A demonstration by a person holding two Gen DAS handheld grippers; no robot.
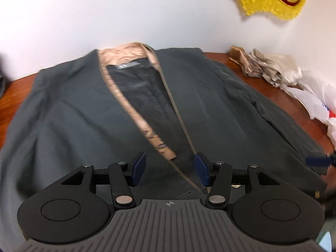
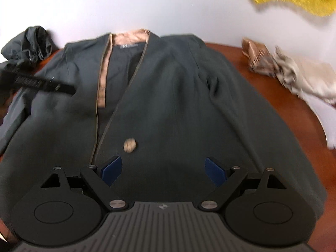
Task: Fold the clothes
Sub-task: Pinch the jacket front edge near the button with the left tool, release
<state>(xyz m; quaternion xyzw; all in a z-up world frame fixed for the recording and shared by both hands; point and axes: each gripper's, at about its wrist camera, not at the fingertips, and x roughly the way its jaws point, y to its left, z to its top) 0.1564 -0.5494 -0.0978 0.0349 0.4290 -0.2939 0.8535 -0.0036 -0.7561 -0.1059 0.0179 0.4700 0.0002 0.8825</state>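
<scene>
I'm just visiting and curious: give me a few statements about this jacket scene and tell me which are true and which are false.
1. The dark jacket lies spread face up on the wooden table. True.
2. The right gripper is clamped on the jacket's button. False: its jaws stand wide apart with nothing between them, and the button lies beyond them.
3. A crumpled beige cloth sits on the table beside the jacket. True.
4. The jacket's collar lining is bright blue. False: it is tan.
5. The left gripper holds a fold of fabric. False: its jaws are apart and grip nothing.
</scene>
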